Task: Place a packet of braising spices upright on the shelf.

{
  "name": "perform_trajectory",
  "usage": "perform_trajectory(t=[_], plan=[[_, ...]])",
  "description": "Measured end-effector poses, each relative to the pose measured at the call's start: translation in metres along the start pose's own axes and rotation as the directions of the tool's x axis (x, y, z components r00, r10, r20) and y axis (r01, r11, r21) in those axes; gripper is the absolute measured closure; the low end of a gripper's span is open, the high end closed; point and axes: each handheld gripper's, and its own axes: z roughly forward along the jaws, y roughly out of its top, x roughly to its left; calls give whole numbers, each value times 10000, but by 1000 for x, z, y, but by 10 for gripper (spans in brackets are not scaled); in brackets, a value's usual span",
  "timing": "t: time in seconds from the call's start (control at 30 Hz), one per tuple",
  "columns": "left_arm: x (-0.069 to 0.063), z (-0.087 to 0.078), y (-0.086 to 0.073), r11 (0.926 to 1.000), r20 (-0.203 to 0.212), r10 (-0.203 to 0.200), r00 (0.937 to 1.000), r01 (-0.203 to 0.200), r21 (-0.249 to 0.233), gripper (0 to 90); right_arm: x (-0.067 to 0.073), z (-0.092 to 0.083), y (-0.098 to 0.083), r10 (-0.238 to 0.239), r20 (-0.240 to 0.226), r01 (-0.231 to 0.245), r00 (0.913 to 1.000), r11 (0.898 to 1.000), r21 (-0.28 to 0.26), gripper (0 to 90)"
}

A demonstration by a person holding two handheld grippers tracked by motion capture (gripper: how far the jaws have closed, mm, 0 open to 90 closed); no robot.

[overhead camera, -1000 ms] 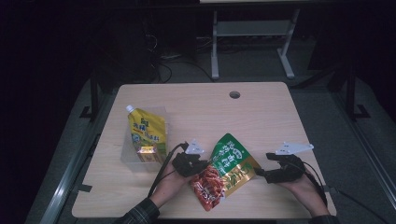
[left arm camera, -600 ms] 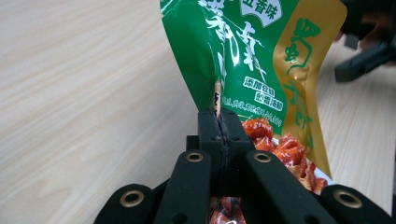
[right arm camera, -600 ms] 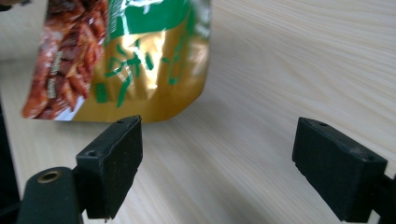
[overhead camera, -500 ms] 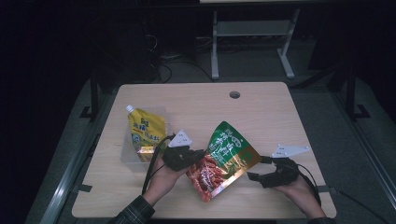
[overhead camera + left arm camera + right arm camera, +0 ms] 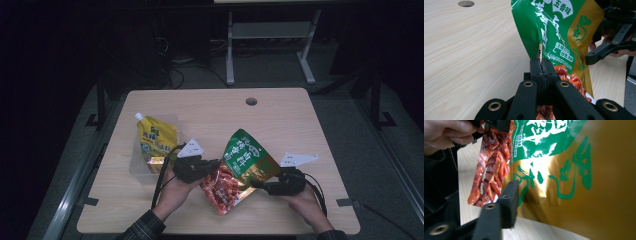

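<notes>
The snack pouch (image 5: 240, 167) is held up off the tabletop (image 5: 210, 112) between the two hands, tilted, near the front edge; its glossy foil is green at the top, gold along one side and printed with red meat pieces lower down. In the left gripper view the left tool (image 5: 541, 71) is clenched on the pouch's thin side seam, its black jaws pressed flat together with the seam edge standing up out of them; the pouch's lower part is hidden behind the jaws. The right tool (image 5: 261, 185) sits at the pouch's gold edge, and its jaws have just been closing. In the right gripper view one black jaw lies against the crinkled gold foil while the other jaw is hidden behind the pouch, so I cannot tell whether the pads already press on it. The pouch runs out of that picture at the top and right. Further left on the pale wood-grain tabletop a yellow spouted pouch (image 5: 156, 141) lies in a clear plastic tray (image 5: 134, 167), whose walls are hard to make out.
</notes>
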Motion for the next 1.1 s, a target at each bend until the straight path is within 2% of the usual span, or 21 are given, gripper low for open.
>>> perform_trajectory(t=[0.07,0.2,0.3,0.53,0.77,0.9,0.97,1.07,1.1], plan=[[-1,1,0,10000,-26,31,10000,-31,-6,897,-1,2,0,228,-258,-231,9994,9997,-93,606],[-1,1,-1,10000,-63,-11,10000,11,-66,896,0,1,2,261,-305,-268,9992,9994,-224,801],[-2,3,-2,10000,-74,-4,10000,3,-28,896,1,-1,5,119,-255,-126,9996,9995,-282,875],[-3,4,-4,10000,-75,42,10000,-42,52,895,1,-6,13,-259,-314,249,9992,9992,-318,895],[-3,12,-10,9985,-174,82,9998,-72,547,888,-1,-13,23,-228,-291,222,9993,9996,-200,899],[-3,15,-11,9984,-192,144,9997,-134,548,882,1,-19,31,-504,-202,501,9985,9986,-170,900],[-3,16,-11,9984,-243,104,9997,-90,565,868,2,-21,34,-570,-248,565,9981,9982,-222,900],[0,15,-11,9979,-671,73,9977,-30,646,802,2,-25,38,-655,-306,646,9974,9975,-292,900],[2,14,-11,9977,-582,64,9983,-24,681,777,2,-27,40,-657,-386,644,9971,9974,-334,900]])
